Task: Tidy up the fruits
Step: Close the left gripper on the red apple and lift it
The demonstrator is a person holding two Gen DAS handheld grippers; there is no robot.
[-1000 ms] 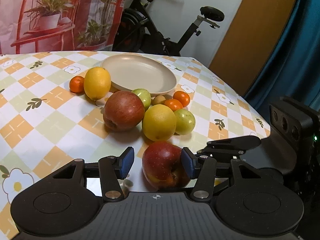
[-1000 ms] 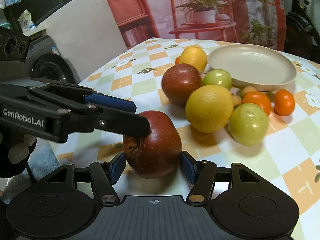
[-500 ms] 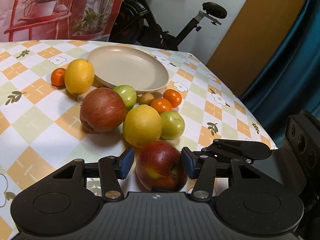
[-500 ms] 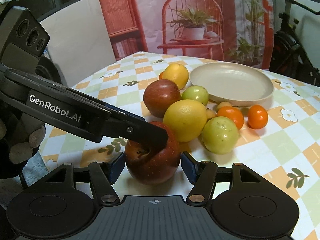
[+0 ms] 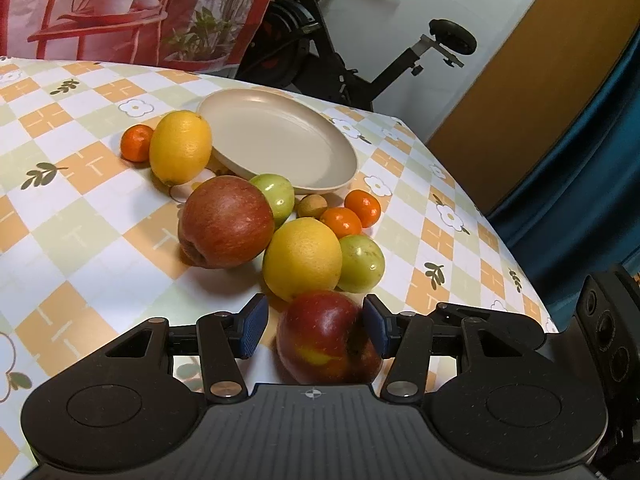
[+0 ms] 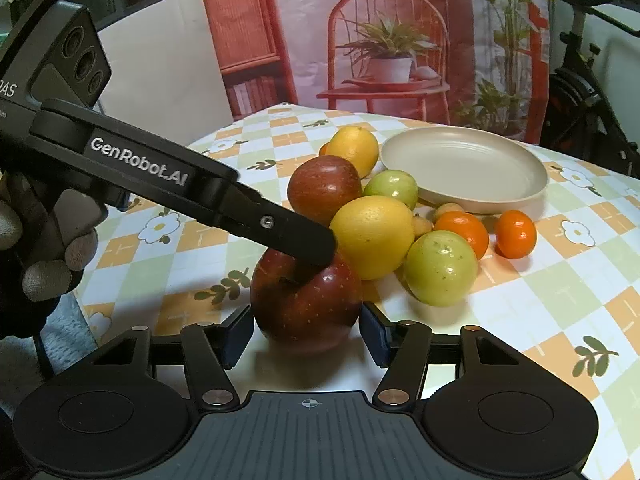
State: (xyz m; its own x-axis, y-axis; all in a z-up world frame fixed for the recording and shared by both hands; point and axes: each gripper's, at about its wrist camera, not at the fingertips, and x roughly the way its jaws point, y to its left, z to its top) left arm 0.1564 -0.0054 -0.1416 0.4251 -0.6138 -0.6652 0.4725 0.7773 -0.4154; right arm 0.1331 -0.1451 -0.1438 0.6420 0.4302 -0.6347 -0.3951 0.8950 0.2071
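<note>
Right now both grippers bracket the same red apple (image 6: pixel 306 304), which sits on the checked tablecloth (image 5: pixel 80 216) at the near end of the fruit cluster. The right gripper (image 6: pixel 306 338) has its jaws spread, a blue pad on either side of the apple with small gaps showing. The left gripper (image 5: pixel 314 330) is likewise spread around the fruit; its right pad lies just beside the skin, its left pad clearly apart, and one black finger (image 6: pixel 296 236) reaches across the apple's top. Just beyond stands a yellow orange (image 5: pixel 302 258) beside a green apple (image 5: pixel 362 263), with a second red apple (image 5: pixel 226 222) to the left. Farther back lies the beige plate (image 5: pixel 344 160), holding no fruit.
</note>
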